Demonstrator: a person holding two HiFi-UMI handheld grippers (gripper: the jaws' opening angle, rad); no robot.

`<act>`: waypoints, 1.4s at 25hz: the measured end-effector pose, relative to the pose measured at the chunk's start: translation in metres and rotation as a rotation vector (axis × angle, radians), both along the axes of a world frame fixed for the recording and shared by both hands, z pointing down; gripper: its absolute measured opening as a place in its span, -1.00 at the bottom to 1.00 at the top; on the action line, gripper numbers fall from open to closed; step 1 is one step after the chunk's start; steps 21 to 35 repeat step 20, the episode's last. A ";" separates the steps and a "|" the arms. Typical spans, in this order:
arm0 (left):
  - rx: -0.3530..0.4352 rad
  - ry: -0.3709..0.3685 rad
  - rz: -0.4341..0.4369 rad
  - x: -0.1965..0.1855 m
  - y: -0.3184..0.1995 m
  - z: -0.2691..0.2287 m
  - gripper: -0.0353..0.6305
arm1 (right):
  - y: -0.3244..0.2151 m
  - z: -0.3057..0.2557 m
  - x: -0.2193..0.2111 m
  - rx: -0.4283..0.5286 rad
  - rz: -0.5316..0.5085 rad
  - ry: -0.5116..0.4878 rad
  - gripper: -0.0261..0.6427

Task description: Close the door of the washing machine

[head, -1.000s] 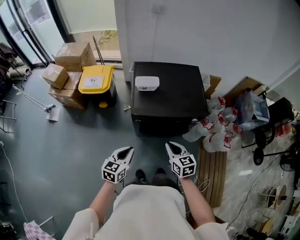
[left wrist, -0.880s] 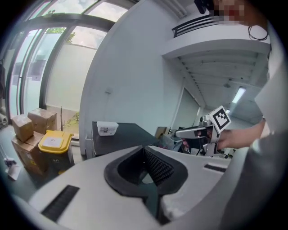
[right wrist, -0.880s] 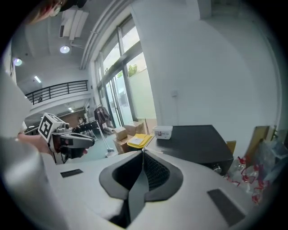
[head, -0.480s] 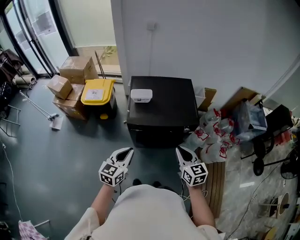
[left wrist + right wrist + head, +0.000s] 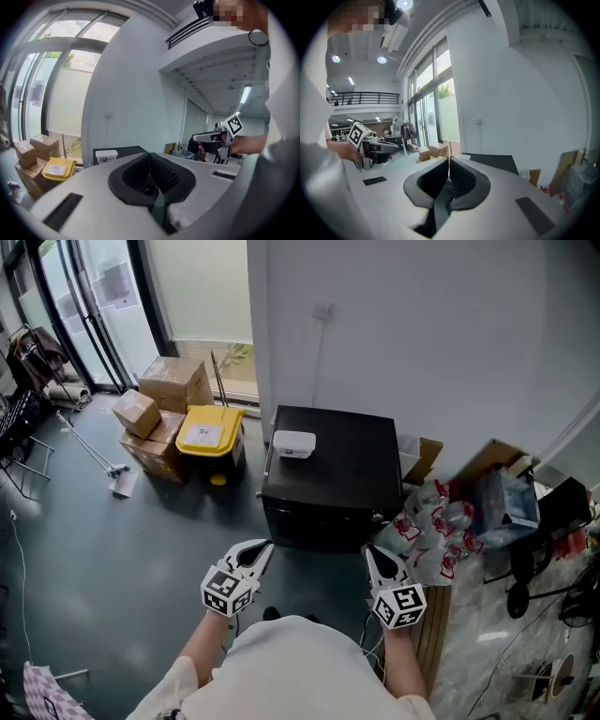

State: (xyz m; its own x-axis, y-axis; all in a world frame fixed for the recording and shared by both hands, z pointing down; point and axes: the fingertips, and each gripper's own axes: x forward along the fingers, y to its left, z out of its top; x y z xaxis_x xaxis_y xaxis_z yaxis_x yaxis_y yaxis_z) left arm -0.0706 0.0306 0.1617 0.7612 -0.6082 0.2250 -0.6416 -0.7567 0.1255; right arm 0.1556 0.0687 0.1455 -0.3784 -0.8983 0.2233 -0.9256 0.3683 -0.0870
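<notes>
The washing machine (image 5: 337,460) is a black box against the white wall, with a small white box (image 5: 294,443) on its top. Its dark front (image 5: 314,527) faces me; the door's position cannot be made out. My left gripper (image 5: 262,547) is held in the air short of the machine's front left corner, jaws shut and empty. My right gripper (image 5: 373,555) hovers short of the front right corner, also shut on nothing. The left gripper view shows its closed jaws (image 5: 150,157) with the machine's top (image 5: 123,149) beyond. The right gripper view shows closed jaws (image 5: 449,164).
A yellow bin (image 5: 212,435) and cardboard boxes (image 5: 169,390) stand left of the machine. Plastic bags (image 5: 436,517) are heaped at its right, above a slatted wooden board (image 5: 435,610). A mop (image 5: 94,454) lies on the grey floor at the left.
Both grippers have risen. The right one has drifted rightward. The view has shifted, so the machine now sits lower in the picture.
</notes>
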 end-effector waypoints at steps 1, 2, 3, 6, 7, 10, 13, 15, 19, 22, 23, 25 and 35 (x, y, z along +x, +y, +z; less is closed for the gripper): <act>-0.002 0.002 -0.005 0.000 0.001 0.001 -0.86 | 0.001 0.000 0.001 0.001 0.001 -0.002 -0.82; -0.004 0.005 -0.011 0.000 0.002 0.001 -0.86 | 0.002 -0.001 0.001 0.002 0.000 -0.005 -0.82; -0.005 0.007 -0.016 0.000 0.002 0.001 -0.86 | 0.002 -0.001 0.001 0.004 -0.001 -0.007 -0.83; -0.008 0.006 -0.027 0.001 0.004 0.002 -0.86 | 0.003 -0.003 0.002 0.010 -0.010 -0.010 -0.82; -0.011 0.008 -0.031 0.002 0.004 0.002 -0.86 | 0.004 -0.003 0.002 0.010 -0.013 -0.012 -0.82; -0.013 0.016 -0.043 0.001 0.004 0.000 -0.86 | 0.003 -0.004 0.002 0.008 -0.020 -0.017 -0.83; -0.010 0.021 -0.054 0.000 0.003 -0.004 -0.86 | 0.002 -0.005 0.001 0.006 -0.026 -0.013 -0.83; -0.008 0.024 -0.059 0.001 0.004 -0.004 -0.86 | 0.003 -0.003 0.000 0.006 -0.030 -0.010 -0.82; -0.015 0.028 -0.065 0.004 0.009 -0.001 -0.86 | 0.007 0.000 0.002 0.004 -0.031 -0.014 -0.82; -0.018 0.029 -0.066 0.004 0.010 0.000 -0.86 | 0.008 0.001 0.002 0.004 -0.031 -0.017 -0.83; -0.018 0.029 -0.066 0.004 0.010 0.000 -0.86 | 0.008 0.001 0.002 0.004 -0.031 -0.017 -0.83; -0.018 0.029 -0.066 0.004 0.010 0.000 -0.86 | 0.008 0.001 0.002 0.004 -0.031 -0.017 -0.83; -0.018 0.029 -0.066 0.004 0.010 0.000 -0.86 | 0.008 0.001 0.002 0.004 -0.031 -0.017 -0.83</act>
